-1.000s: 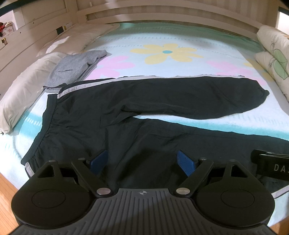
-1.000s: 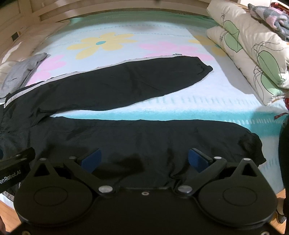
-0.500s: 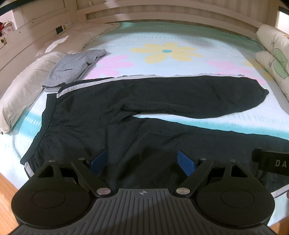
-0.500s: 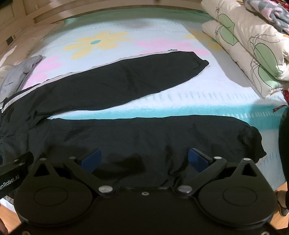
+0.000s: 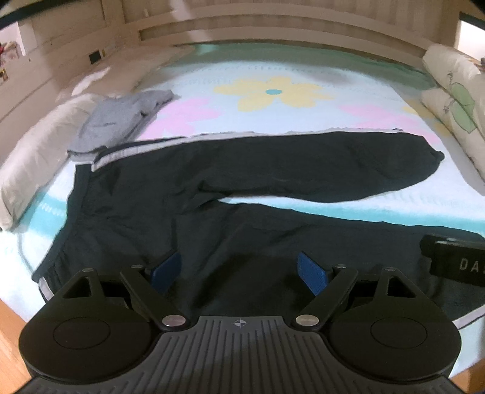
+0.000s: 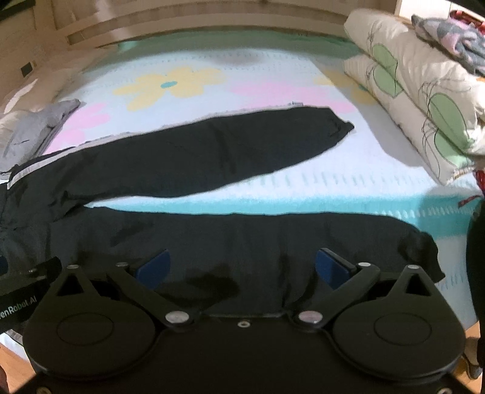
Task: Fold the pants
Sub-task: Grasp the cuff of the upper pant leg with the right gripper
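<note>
Black pants [image 5: 188, 194] with a grey side stripe lie flat on the bed, waistband at the left, legs spread apart toward the right. My left gripper [image 5: 239, 269] hovers over the seat and upper near leg, its blue pads wide apart with only cloth below them. My right gripper [image 6: 241, 266] hangs above the near leg [image 6: 272, 236] toward its cuff, jaws open too, nothing pinched. The far leg [image 6: 212, 154] runs diagonally to the right. Part of the right gripper's body [image 5: 454, 260] shows at the right edge of the left wrist view.
A folded grey garment [image 5: 121, 118] lies beside the waistband by a white pillow [image 5: 36, 151]. Folded floral quilts [image 6: 418, 91] are stacked at the right. The flower-print bedsheet [image 5: 272, 94] stretches behind; a wooden headboard [image 5: 272, 27] bounds the far side. Wooden floor [image 5: 9, 333] shows below the bed's near edge.
The right wrist view has tilted slightly, so the quilts and far leg sit a little lower and further left in it. The pants lie as before and both grippers stay open.
</note>
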`<state>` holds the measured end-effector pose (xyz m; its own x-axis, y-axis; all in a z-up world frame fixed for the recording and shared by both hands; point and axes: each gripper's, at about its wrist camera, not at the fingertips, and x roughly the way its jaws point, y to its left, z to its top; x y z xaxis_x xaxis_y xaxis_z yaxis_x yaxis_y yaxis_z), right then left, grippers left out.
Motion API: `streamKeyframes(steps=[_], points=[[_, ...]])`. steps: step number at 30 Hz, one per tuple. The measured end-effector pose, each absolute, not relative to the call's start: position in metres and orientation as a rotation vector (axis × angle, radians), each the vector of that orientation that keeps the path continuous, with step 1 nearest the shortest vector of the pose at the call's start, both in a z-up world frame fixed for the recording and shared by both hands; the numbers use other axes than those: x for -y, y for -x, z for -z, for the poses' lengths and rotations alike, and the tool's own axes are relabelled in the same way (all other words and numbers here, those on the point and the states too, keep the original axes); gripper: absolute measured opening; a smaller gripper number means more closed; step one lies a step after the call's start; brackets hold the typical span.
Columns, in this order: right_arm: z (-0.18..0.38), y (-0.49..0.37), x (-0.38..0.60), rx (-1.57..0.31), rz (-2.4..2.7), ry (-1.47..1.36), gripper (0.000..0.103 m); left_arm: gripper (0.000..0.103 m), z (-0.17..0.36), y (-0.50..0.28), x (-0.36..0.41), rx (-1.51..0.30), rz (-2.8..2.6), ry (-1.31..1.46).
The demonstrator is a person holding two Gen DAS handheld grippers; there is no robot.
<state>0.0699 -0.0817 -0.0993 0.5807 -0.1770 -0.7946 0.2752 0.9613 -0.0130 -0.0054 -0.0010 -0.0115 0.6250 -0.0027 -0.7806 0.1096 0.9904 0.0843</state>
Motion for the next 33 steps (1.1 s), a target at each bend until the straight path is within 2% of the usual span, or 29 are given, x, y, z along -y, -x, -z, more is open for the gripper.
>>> streamKeyframes(steps=[7,10,12,14,16,21,26,33], points=[[0.098,-0.063,0.078,-0.785,0.300,-0.074,0.101,0.084,0.007,0.001,0.002,-0.909,0.095,-0.114],[0.100,-0.067,0.076,-0.801,0.283,-0.020,0.100,0.084,0.003,-0.005,0.005,-0.884,0.063,-0.153],[0.103,-0.074,0.077,-0.847,0.255,0.014,0.084,0.084,-0.001,-0.017,0.003,-0.897,0.065,-0.146],[0.105,-0.084,0.083,-0.898,0.221,0.002,0.078,0.084,-0.007,-0.031,-0.003,-0.907,0.061,-0.120],[0.106,-0.093,0.092,-0.921,0.214,-0.034,0.078,0.084,-0.013,-0.050,-0.009,-0.908,0.043,-0.091],[0.101,-0.143,0.116,-0.945,0.211,-0.107,0.072,0.084,-0.020,-0.096,-0.012,-0.851,0.001,-0.112],[0.111,-0.212,0.133,-0.971,0.210,-0.200,0.068,0.084,-0.007,-0.140,-0.015,-0.902,0.031,-0.102],[0.143,-0.316,0.152,-0.978,0.274,-0.302,0.068,0.084,0.022,-0.187,-0.013,-0.931,0.044,-0.138]])
